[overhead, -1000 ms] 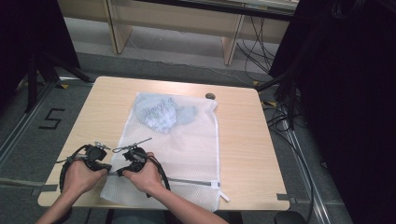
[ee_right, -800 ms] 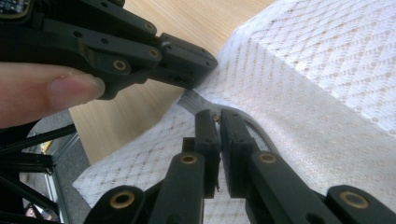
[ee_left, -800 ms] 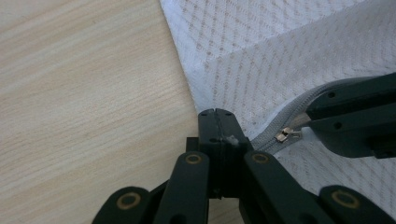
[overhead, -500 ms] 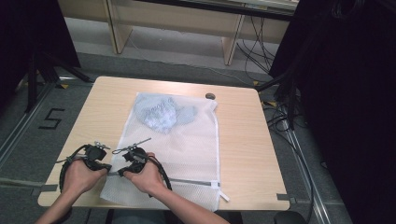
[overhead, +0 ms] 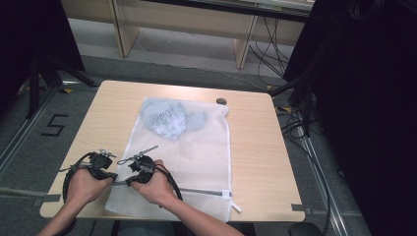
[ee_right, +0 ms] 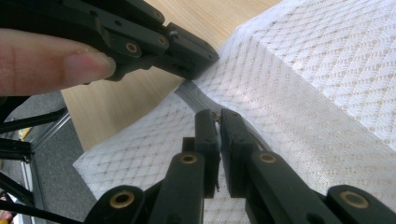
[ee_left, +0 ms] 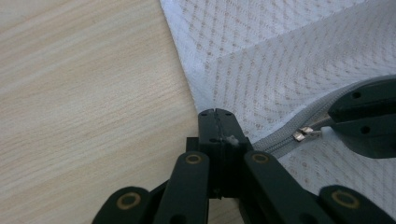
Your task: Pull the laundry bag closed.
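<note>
A white mesh laundry bag with a grey zipper along its near edge lies flat on the light wooden table, a crumpled pale blue garment showing through the netting at its far end. The person's two hands rest at the bag's near left corner. The left gripper, a black two-jaw tool, has its jaws pressed together on the very end of the zipper tape at the bag's edge; a scrap of white fabric shows pinched just beside the closed tips. In the right gripper view, the right gripper has its jaws drawn almost fully together on the small metal zipper pull, which the left gripper view shows sticking out from between them, on the grey tape just beside the left gripper. The two grippers sit close to each other, apart by a short stretch of zipper, above the bag's corner.
</note>
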Action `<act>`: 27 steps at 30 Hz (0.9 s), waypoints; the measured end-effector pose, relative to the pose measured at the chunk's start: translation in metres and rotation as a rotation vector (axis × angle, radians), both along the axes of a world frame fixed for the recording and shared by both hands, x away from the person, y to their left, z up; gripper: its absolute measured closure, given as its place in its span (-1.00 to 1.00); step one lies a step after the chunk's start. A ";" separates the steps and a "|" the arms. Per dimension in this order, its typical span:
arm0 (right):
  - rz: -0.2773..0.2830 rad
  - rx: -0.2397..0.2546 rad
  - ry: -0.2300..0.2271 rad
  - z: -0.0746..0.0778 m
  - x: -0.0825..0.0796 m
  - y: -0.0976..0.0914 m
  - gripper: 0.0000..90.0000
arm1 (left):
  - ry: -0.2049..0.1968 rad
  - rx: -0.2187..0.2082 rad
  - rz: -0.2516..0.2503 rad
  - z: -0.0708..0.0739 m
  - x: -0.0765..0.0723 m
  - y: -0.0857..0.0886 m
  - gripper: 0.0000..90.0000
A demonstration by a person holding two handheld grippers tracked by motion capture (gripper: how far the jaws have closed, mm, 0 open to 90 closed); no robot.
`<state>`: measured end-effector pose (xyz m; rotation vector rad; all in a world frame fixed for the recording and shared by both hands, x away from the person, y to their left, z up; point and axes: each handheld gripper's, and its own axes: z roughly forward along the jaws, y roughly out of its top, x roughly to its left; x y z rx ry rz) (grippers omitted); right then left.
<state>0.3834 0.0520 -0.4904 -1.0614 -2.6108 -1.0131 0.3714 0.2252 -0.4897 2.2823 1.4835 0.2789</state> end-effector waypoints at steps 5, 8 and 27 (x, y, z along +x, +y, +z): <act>0.005 -0.007 -0.003 0.000 0.000 -0.003 0.93 | 0.001 0.001 -0.002 0.000 0.000 0.000 0.99; 0.002 -0.008 -0.006 0.001 -0.001 -0.004 0.93 | 0.002 -0.002 0.002 0.000 0.000 0.000 0.99; 0.017 -0.027 -0.020 0.005 -0.002 -0.010 0.93 | 0.003 -0.006 0.005 0.000 0.000 0.000 0.99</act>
